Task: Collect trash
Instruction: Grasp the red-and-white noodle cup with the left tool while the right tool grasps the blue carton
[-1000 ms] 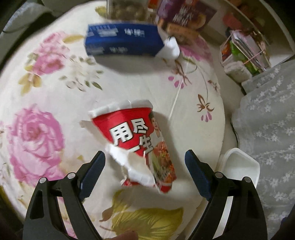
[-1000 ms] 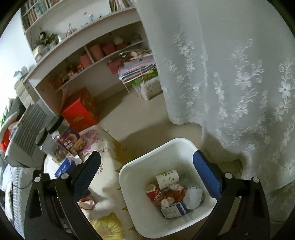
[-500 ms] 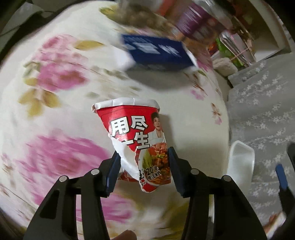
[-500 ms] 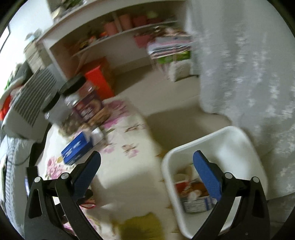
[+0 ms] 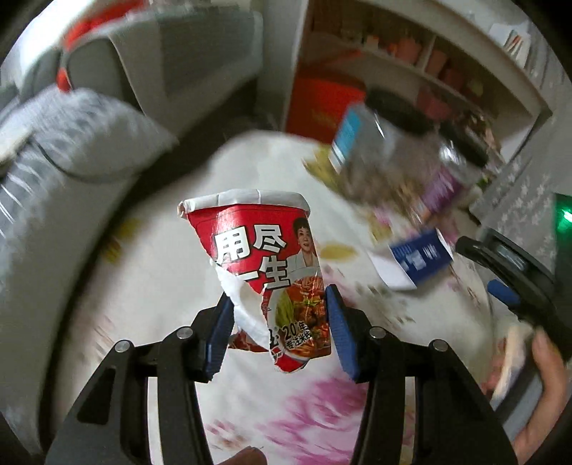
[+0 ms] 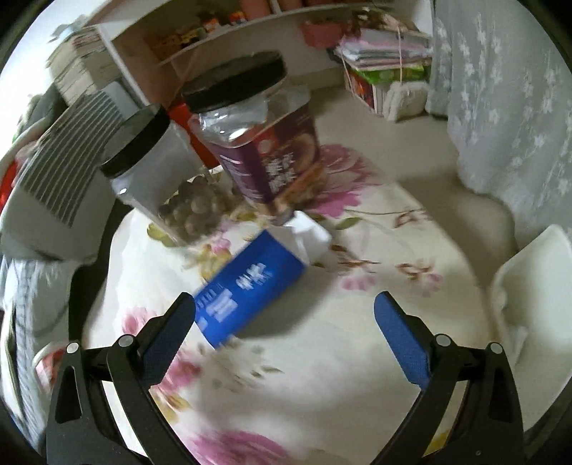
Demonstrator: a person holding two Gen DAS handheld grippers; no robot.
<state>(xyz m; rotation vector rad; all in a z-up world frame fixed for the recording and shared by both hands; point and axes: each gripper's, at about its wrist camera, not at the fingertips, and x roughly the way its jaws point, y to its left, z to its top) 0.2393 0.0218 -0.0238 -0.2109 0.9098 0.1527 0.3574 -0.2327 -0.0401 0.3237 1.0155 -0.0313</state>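
My left gripper (image 5: 277,318) is shut on a torn red instant-noodle cup (image 5: 262,268) and holds it lifted above the floral table (image 5: 150,279). My right gripper (image 6: 284,318) is open and empty, low over the table, with a blue carton (image 6: 246,286) lying just ahead of its left finger. The same blue carton (image 5: 420,255) lies to the right in the left wrist view, with the right gripper's body (image 5: 514,272) beyond it. The white trash bin (image 6: 532,286) stands off the table's right edge.
Two black-lidded jars, one clear with nuts (image 6: 157,175) and one with a purple label (image 6: 264,143), stand at the table's far side. A grey cushion (image 5: 68,121) lies left. Shelves (image 6: 286,21), a red box (image 5: 321,100) and a lace curtain (image 6: 507,89) lie behind.
My left gripper has lifted the noodle cup off the table and tilted up toward the room. My right gripper has swung left from the bin to above the blue carton.
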